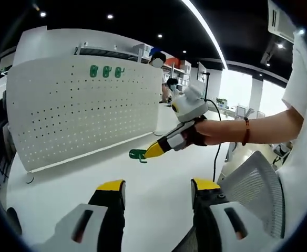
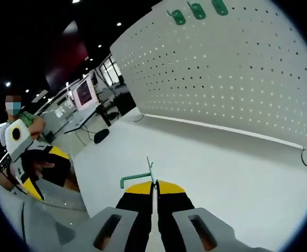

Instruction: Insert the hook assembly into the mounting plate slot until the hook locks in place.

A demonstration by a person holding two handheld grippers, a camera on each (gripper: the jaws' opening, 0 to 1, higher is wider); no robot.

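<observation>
A white pegboard (image 1: 85,107) stands upright at the back of the white table, with three green hooks (image 1: 106,71) hung near its top edge. The same pegboard (image 2: 232,73) and hooks (image 2: 197,11) fill the upper part of the right gripper view. My right gripper (image 2: 154,185) is shut on a green hook (image 2: 136,177), whose arm sticks out to the left of the jaws. In the left gripper view that gripper (image 1: 152,151) holds the green hook (image 1: 138,154) above the table, well short of the board. My left gripper (image 1: 157,188) is open and holds nothing.
The white table (image 1: 143,194) stretches in front of the pegboard. A grey mesh chair back (image 1: 253,189) sits at the right. The person's arm (image 1: 253,128) reaches in from the right. Desks and monitors (image 2: 82,97) stand beyond the table.
</observation>
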